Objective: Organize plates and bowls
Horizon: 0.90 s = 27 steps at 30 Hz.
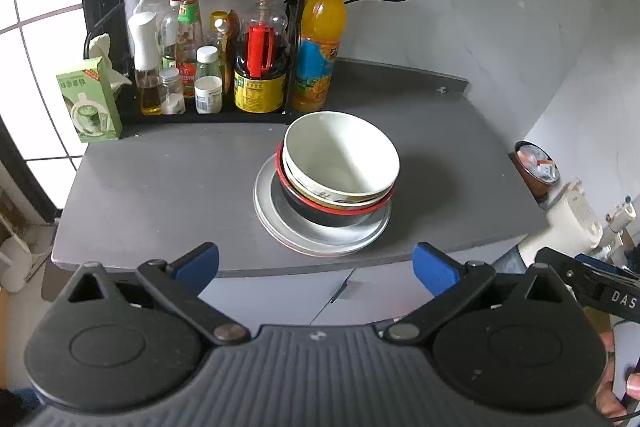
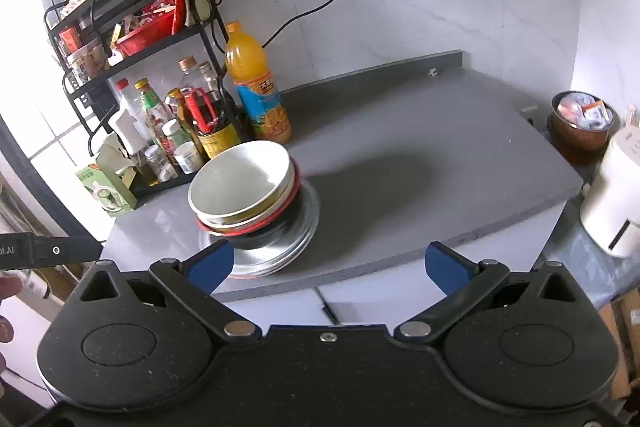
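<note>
Left gripper [image 1: 316,269]: jaws wide apart, empty, short of counter [image 1: 160,187] edge | right gripper [image 2: 328,267]: jaws wide apart, empty | stack: white bowl [image 1: 342,155] in red-rimmed bowl [image 1: 332,213] on plates [image 1: 320,239], ahead of both grippers, apart from them, near orange bottle [image 1: 318,47]

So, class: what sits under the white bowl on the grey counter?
The white bowl nests in another pale bowl, then a red-rimmed black bowl, all on metal plates. The plate count and anything between the bowls are hidden.
</note>
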{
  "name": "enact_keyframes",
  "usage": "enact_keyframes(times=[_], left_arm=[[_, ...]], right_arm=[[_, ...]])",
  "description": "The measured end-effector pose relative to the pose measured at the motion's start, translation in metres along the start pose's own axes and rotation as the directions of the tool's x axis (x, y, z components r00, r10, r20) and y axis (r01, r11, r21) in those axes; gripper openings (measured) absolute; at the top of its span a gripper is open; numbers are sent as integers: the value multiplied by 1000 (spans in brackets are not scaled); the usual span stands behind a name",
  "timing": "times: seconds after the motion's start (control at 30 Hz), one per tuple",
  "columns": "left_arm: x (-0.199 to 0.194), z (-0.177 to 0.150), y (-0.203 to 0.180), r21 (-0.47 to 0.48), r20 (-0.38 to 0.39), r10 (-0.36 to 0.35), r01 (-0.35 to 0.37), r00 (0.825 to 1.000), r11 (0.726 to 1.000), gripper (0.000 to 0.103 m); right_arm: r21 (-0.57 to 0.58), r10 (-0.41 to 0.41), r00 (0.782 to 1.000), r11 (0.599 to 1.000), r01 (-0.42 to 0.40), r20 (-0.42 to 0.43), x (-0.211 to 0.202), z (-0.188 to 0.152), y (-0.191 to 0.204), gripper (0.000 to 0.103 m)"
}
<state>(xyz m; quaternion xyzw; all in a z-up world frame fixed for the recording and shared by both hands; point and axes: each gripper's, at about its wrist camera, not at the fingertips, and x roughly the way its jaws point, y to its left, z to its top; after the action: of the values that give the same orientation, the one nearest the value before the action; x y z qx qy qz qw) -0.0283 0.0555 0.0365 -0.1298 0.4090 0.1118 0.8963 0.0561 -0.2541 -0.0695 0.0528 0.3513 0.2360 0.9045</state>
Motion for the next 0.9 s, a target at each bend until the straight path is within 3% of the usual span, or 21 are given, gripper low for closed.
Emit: enact_keyframes(times=[0.4, 0.9], left_arm=[[-26, -21, 41, 106, 18, -46, 43, 999, 993, 102], [-37, -40, 78, 170, 11, -89, 86, 996, 982, 102]], right_arm=[[41, -73, 997, 997, 72, 18, -26, -34, 61, 103], [68, -137, 990, 989, 134, 42, -46, -67, 96, 103]])
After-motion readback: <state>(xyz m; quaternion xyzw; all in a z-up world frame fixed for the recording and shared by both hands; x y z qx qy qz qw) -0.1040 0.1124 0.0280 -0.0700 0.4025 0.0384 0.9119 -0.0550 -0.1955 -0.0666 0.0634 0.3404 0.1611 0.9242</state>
